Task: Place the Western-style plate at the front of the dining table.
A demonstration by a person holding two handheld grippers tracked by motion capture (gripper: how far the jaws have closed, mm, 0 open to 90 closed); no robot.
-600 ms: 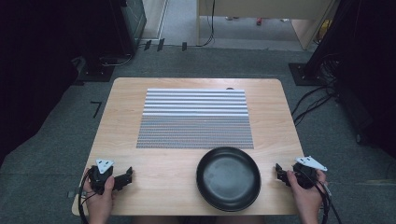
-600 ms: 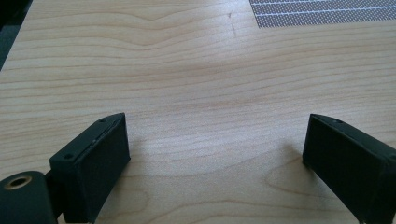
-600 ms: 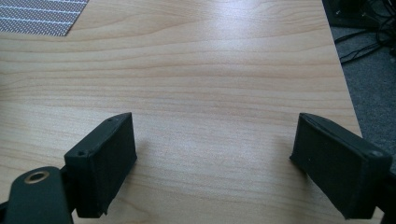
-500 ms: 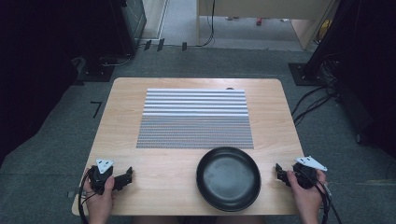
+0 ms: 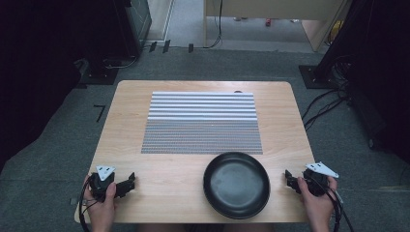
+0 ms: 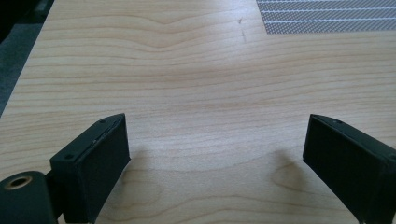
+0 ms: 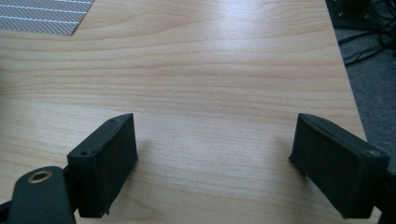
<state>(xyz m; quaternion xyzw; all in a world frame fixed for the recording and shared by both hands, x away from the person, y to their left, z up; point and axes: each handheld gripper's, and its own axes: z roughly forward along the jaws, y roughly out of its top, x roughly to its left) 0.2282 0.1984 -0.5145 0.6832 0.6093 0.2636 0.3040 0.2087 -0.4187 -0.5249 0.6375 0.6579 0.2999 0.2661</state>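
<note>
A black round plate (image 5: 236, 184) lies on the wooden table (image 5: 183, 166) near its front edge, right of centre. Behind it a grey and white striped mat (image 5: 202, 123) covers the table's middle. My left gripper (image 5: 129, 182) rests at the front left corner, held by a hand, jaws wide apart with bare wood between them (image 6: 217, 149). At the front right corner a hand holds my right gripper (image 5: 289, 180), just right of the plate and apart from it. Its jaws also stand open over bare wood (image 7: 215, 149).
Grey carpet surrounds the table. Black cables (image 5: 329, 104) run on the floor to the right. Dark equipment stands at the back left (image 5: 121, 29), and a light wooden cabinet (image 5: 270, 19) at the back. A corner of the mat (image 6: 327, 16) lies ahead of the left gripper.
</note>
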